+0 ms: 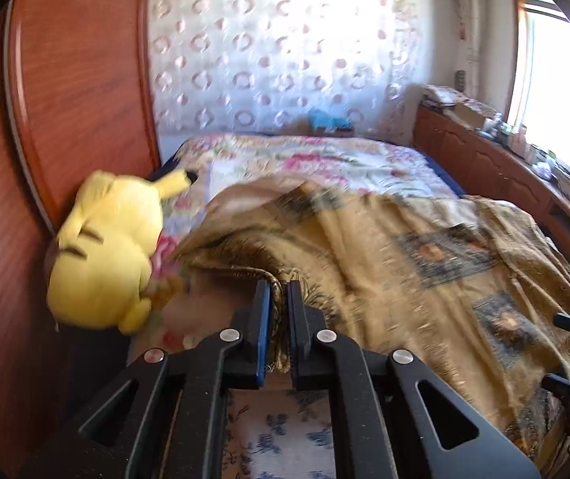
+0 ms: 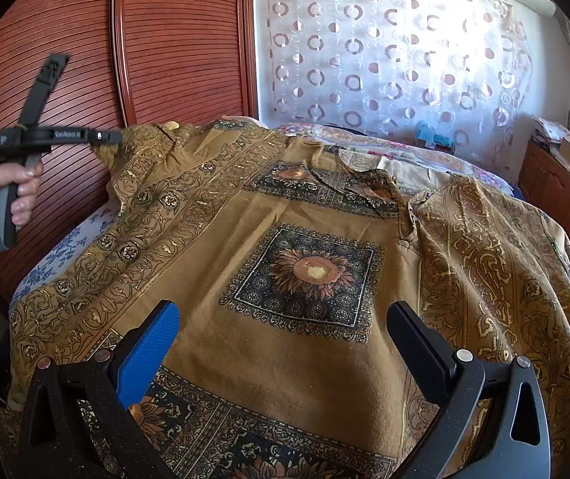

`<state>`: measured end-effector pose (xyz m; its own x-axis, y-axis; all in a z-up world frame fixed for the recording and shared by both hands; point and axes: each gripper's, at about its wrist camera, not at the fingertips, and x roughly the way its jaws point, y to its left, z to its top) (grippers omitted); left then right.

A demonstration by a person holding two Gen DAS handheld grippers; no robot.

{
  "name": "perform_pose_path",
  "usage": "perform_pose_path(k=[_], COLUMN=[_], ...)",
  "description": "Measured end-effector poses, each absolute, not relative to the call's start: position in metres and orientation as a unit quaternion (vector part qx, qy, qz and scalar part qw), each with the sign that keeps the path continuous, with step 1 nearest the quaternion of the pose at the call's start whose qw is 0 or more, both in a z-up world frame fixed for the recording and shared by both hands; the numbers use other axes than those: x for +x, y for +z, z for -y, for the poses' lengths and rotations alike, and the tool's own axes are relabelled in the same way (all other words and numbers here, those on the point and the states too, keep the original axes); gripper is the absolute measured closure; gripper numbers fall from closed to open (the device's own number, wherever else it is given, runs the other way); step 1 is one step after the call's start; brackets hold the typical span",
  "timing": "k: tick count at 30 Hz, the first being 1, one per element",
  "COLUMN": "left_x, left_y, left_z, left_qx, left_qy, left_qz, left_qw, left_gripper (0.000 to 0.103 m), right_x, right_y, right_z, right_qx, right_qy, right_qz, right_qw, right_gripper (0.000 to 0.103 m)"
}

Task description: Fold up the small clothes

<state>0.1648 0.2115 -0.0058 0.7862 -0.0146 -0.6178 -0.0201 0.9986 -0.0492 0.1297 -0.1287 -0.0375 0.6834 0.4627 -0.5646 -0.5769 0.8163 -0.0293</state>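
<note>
Left tongs [image 1: 279,299] pinching garment [image 2: 296,207] edge, right tongs [image 2: 285,319] spread, plush [image 1: 105,247] seemingly beside.

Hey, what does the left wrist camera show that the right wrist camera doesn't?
Only the left wrist view shows the yellow plush toy and the left gripper shut on the garment's edge. Only the right wrist view shows the sunflower square, the person's left hand and the open right gripper. Both show the tan patterned garment, the floral bedspread and the circle-print curtain.
</note>
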Motion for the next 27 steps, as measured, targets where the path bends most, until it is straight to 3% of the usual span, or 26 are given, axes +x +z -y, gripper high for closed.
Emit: perform_pose_path(k=[12,22,27], left_x=[0.173,0.142,0.148], left_y=[0.023,0.000,-0.042], left_z=[-0.086,-0.080,-0.097], left_qx=[0.029,0.053,0.049], left_qy=[-0.138,-0.127,-0.102], left_qz=[-0.334,-0.347,-0.392], left_qw=[0.932,0.928,0.913], left_gripper=[0.093,0.029,0.028], right_x=[0.131,0.134,0.135], right_y=[-0.025,-0.022,-0.017], right_z=[0.169,0.204,0.202], right_qx=[-0.059,-0.025,-0.029], right_qy=[0.261,0.234,0.243], right_qz=[-0.269,-0.275,-0.274], right_qw=[0.925,0.932,0.930], right_gripper=[0.000,0.000,0.000])
